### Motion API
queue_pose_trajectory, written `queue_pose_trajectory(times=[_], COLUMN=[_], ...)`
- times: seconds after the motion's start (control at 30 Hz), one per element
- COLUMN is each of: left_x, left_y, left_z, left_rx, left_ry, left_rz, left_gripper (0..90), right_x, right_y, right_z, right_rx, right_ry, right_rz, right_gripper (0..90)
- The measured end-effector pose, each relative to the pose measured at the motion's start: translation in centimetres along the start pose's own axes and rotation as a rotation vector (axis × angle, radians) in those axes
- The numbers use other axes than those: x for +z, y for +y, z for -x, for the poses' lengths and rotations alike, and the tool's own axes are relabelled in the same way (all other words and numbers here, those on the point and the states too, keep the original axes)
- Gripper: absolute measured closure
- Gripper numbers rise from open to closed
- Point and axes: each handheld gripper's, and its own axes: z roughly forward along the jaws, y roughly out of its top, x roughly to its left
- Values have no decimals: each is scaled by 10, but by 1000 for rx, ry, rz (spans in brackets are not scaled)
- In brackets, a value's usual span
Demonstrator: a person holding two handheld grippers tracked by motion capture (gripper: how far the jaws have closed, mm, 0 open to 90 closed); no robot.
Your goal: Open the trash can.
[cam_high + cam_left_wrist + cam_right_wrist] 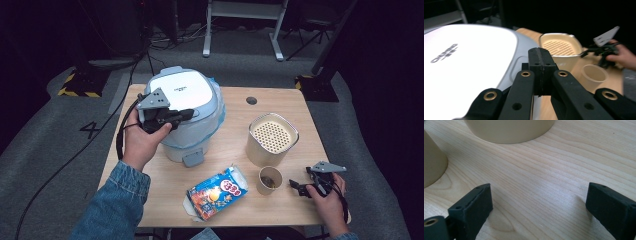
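Two tongs are in use. Left tongs [186,114] are fully closed, jaws pressed flat together with nothing between them, held above the white lid of the cooker [182,90]. In the left gripper view the closed tips [540,61] sit over the lid's right edge, pointing toward the canister [560,47]. Whether the tips touch the lid cannot be told.

Right tongs [295,186] are open wide and hold nothing. In the right gripper view the two jaws stand well apart over bare surface [544,182], low to the wood.

Cooker stands at the rear left of the surface [235,135], lid shut, latch tab facing the person.

Canister [272,139], beige, stands right of the cooker; a perforated insert covers its top, so any contents are hidden.

Cup [269,180] stands just in front of the canister and just left of the right tongs. It is upright and open, with something small and dark at the bottom; what it is cannot be told.

Snack bag [217,192], blue and printed, lies flat near the front edge, left of the cup. Whether it is sealed cannot be told.
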Motion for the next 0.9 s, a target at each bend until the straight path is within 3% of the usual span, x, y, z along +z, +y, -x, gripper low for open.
queue_pose_trajectory(times=[0.1,0.7,0.9], left_x=[1,2,3], left_y=[-1,4,8], left_z=[-1,-1,5], left_rx=[6,36,48], left_ry=[32,62,91], left_rz=[-19,-58,-96], left_gripper=[898,897,899], right_x=[0,0,0], right_y=[0,0,0], right_z=[0,0,0], right_rx=[0,0,-1], right_ry=[0,0,0], right_rz=[0,0,0], right_gripper=[71,71,71])
